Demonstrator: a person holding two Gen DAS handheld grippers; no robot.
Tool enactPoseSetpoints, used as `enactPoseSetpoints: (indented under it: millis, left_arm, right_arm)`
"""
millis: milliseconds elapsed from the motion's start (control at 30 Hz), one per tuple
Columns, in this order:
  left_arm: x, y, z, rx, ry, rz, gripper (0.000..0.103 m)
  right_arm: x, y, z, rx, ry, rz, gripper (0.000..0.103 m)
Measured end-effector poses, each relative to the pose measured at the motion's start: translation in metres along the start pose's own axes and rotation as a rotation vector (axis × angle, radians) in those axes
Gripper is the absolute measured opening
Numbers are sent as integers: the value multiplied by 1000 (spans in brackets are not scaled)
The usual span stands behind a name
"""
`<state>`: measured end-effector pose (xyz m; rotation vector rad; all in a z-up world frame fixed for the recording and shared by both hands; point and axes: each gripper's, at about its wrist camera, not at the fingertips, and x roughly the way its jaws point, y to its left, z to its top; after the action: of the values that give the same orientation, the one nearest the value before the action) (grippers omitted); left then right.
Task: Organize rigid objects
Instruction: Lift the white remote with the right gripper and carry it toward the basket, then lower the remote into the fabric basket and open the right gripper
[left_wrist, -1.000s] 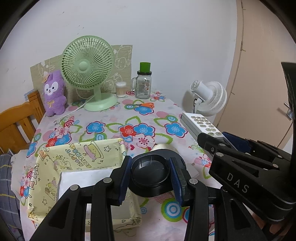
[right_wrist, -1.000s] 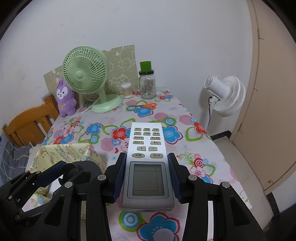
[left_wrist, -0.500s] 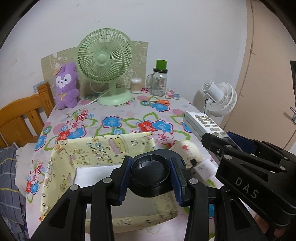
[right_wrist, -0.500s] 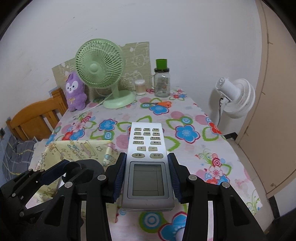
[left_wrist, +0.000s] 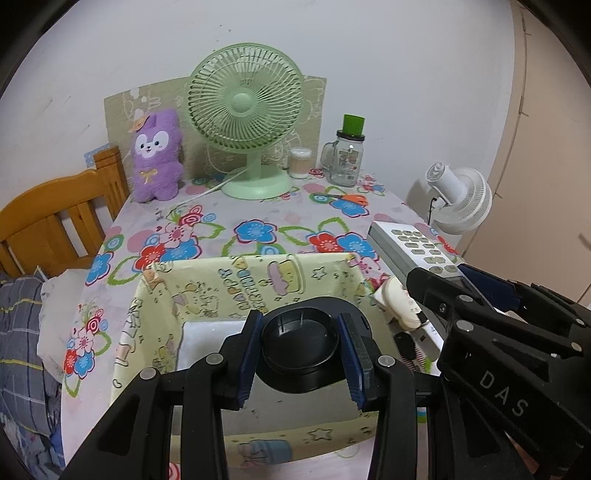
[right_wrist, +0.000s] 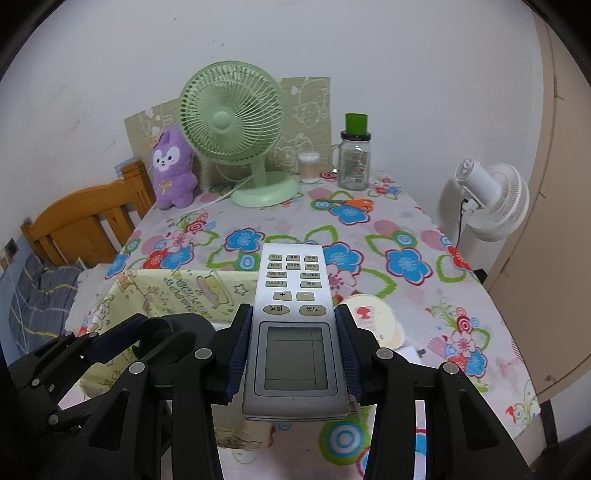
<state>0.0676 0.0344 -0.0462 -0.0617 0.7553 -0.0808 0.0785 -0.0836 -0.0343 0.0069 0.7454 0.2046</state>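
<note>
black plastic, round like a cap (left_wrist: 300, 345), sits pinched between the blue pads (left_wrist: 249, 360) of the left gripper (left_wrist: 301, 354). it hangs over the yellow box (left_wrist: 236, 280), open side up. only the left view shows the white bottom inside the box, and a small dark thing (left_wrist: 406, 345) lying by a cream cup (left_wrist: 397, 301) just right of the box.

the right view shows the front of the remote (right_wrist: 293, 325): grey screen near the camera, buttons past it. the right gripper (right_wrist: 293, 354) is clamped on its two long sides beside the screen. the remote's long side points away, toward the green fan (right_wrist: 236, 133) at the back of the table (right_wrist: 406, 229). it is held up in the air, beside the box's right edge. the left view sees only its far end and side.
</note>
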Motion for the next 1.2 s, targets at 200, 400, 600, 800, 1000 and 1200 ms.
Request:
enactPoseSetpoints:
  millis: [200,400,600,800,1000,1200]
  left_arm:
    - [3,13,-3,-8,10,13,41]
    - [9,27,-6,-9,31,19,41]
    - [17,39,-9,13,61,35,41]
    - [28,50,-12,27,95,52,42]
    - [35,54,-14,44,110,78,42]
    - [38,52,-16,63,137,85,72]
  right_arm:
    - [9,13,-2,-4,20,15,47]
    - [17,28,-4,-12,38,17,48]
    - [26,46,-7,-18,61,17,48]
    - [35,55,-12,-2,73,-6,48]
    - [42,62,-15,-3,70,-38,48]
    - [47,64,-18,21,71,-49,52]
